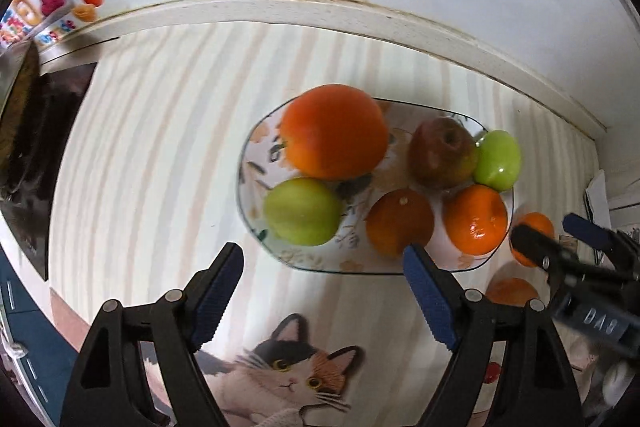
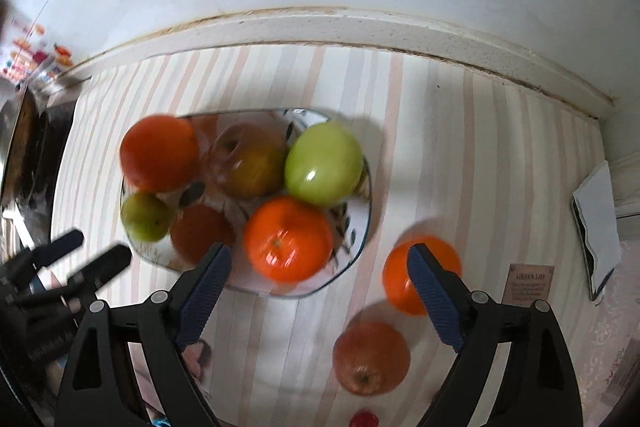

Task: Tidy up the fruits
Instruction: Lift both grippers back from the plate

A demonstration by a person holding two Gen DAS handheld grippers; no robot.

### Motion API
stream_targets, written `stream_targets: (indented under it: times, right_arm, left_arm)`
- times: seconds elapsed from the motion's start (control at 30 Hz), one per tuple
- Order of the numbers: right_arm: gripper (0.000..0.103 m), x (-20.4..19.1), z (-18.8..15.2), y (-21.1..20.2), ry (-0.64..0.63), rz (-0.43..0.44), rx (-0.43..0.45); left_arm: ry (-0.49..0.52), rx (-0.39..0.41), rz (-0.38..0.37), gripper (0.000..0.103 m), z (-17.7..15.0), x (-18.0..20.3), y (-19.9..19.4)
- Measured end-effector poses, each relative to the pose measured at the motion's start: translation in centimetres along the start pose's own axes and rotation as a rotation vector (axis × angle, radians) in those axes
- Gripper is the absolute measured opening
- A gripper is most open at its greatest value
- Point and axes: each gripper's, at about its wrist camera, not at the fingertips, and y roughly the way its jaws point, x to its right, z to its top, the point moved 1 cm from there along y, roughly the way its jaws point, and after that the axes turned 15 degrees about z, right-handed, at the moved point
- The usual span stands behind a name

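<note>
I hold both the left tongs (image 1: 324, 291) and right tongs (image 2: 320, 291) released and empty above the plate (image 2: 362, 227), where six fruits sit. An orange (image 2: 396, 283) and an apple (image 2: 370, 357) lie on the table (image 2: 480, 155) just beside it, probably next to collect.

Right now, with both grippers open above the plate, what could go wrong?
The plate is crowded: adding the loose orange or the red apple may nudge the green apple by the rim and roll it off. The left gripper and right gripper hover close together and could collide.
</note>
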Motion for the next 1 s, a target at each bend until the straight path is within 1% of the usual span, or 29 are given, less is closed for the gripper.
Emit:
stream_targets:
  times: [0.07, 0.17, 0.3, 0.5, 0.6, 0.77, 1.0]
  right_arm:
    - [0.092, -0.7, -0.7, -0.2, -0.014, -0.010, 0.006]
    - [0.094, -1.6, -1.7, -0.8, -0.021, 0.002, 0.015]
    - [0.095, -2.7, -2.9, -2.3, -0.028, 0.003, 0.046]
    - [0.095, -4.2, -4.3, -6.1, -0.046, 0.005, 0.126]
    - [0.095, -5.1, -5.1, -8.1, -0.061, 0.003, 0.161]
    - [0.095, -6.7, -7.2, -11.2, -0.084, -0.014, 0.212]
    - [0.095, -8.2, -10.2, -15.2, -0.102, -0.005, 0.272]
  left_arm:
    - [-0.011, 0.011, 0.012, 0.081, -0.5, -0.6, -0.4]
    - [-0.018, 0.027, 0.019, 0.081, -1.2, -1.3, -1.2]
    - [-0.023, 0.060, 0.032, 0.081, -2.5, -1.8, -2.6]
    - [-0.022, 0.098, 0.026, 0.081, -4.1, -2.0, -5.0]
    - [-0.028, 0.137, 0.023, 0.081, -5.0, -2.4, -6.8]
    - [-0.025, 0.183, 0.006, 0.081, -6.4, -3.0, -9.6]
    - [-0.016, 0.246, -0.007, 0.081, -8.7, -3.8, -13.3]
